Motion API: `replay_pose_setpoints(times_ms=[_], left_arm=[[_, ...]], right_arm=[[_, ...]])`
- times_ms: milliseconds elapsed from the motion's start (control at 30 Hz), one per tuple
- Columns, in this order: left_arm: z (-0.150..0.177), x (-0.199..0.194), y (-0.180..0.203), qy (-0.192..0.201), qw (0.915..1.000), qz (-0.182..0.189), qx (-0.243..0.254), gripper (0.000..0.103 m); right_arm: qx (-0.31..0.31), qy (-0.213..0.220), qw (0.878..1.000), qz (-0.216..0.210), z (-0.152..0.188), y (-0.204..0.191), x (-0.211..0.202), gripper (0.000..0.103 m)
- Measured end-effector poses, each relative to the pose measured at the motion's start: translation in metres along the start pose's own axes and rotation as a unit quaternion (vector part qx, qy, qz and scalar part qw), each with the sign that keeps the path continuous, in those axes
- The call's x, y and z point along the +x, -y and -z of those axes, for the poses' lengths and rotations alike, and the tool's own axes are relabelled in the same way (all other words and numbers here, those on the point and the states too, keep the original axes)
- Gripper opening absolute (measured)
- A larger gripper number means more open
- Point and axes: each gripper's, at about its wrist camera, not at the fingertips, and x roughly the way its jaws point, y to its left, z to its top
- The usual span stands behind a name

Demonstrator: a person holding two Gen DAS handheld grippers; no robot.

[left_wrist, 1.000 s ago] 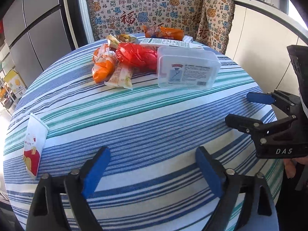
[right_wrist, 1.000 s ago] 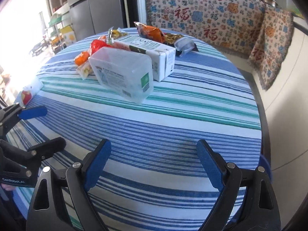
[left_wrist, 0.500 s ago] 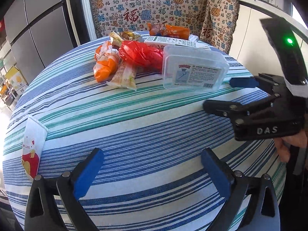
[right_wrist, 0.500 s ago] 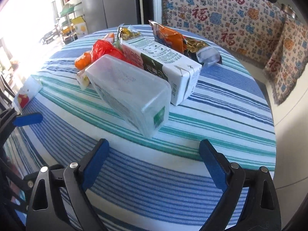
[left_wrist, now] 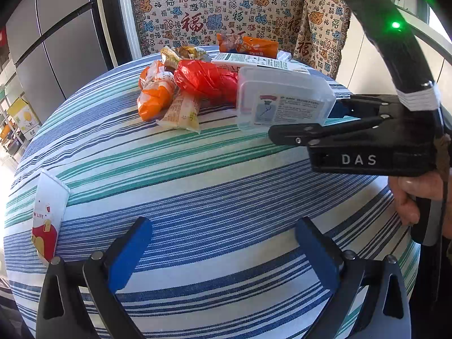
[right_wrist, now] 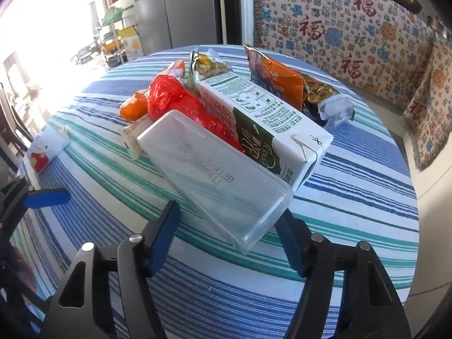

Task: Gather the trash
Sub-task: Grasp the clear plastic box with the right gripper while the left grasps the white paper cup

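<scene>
A heap of trash lies at the far side of the round striped table (left_wrist: 197, 175): a clear plastic box (left_wrist: 282, 99), a milk carton (right_wrist: 262, 118), a red plastic bag (left_wrist: 203, 80) and orange snack wrappers (left_wrist: 155, 93). My right gripper (right_wrist: 226, 231) has its jaws closing around the near end of the clear box (right_wrist: 214, 175). The box sits between the pads, with a gap still showing at the left pad. In the left wrist view the right gripper (left_wrist: 305, 121) straddles the box's right end. My left gripper (left_wrist: 223, 243) hangs wide open over bare cloth, holding nothing.
A small white and red carton (left_wrist: 49, 217) lies alone at the table's left edge. An orange packet (left_wrist: 245, 46) and a gold and silver wrapper (right_wrist: 325, 99) sit behind the heap. A patterned cloth (left_wrist: 226, 8) covers the bench beyond. A hand (left_wrist: 412, 197) holds the right gripper's handle.
The right gripper moved forward to the clear box and narrowed its jaws around the box's end. The left gripper stayed where it was, its jaws a little wider than a second ago.
</scene>
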Motion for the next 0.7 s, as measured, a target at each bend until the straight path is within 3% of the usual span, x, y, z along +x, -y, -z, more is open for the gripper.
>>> replay_pose_setpoints(times_ms=[67, 133, 233, 400, 567, 700], left_arm=[[0.000, 0.000, 0.000, 0.000, 1.0000, 0.000, 0.000, 0.103], [0.000, 0.000, 0.000, 0.000, 1.0000, 0.000, 0.000, 0.103], [0.000, -0.001, 0.000, 0.000, 1.0000, 0.000, -0.001, 0.103], [0.004, -0.006, -0.003, 0.003, 0.9999, 0.015, -0.001, 0.103], [0.029, -0.034, -0.025, 0.022, 0.9973, 0.061, -0.034, 0.102], [0.045, -0.071, -0.064, 0.052, 0.9953, 0.048, -0.066, 0.102]], right_arm=[[0.000, -0.003, 1.000, -0.011, 0.003, -0.002, -0.005, 0.047], [0.000, -0.010, 0.999, -0.034, 0.007, -0.005, -0.010, 0.040], [-0.003, -0.011, 0.999, -0.044, 0.014, -0.013, -0.015, 0.037], [0.002, 0.002, 0.999, -0.032, 0.017, -0.019, -0.015, 0.039], [-0.024, 0.001, 1.000, -0.019, 0.017, -0.029, -0.013, 0.054], [-0.035, -0.001, 0.999, -0.006, 0.018, -0.035, -0.011, 0.059]])
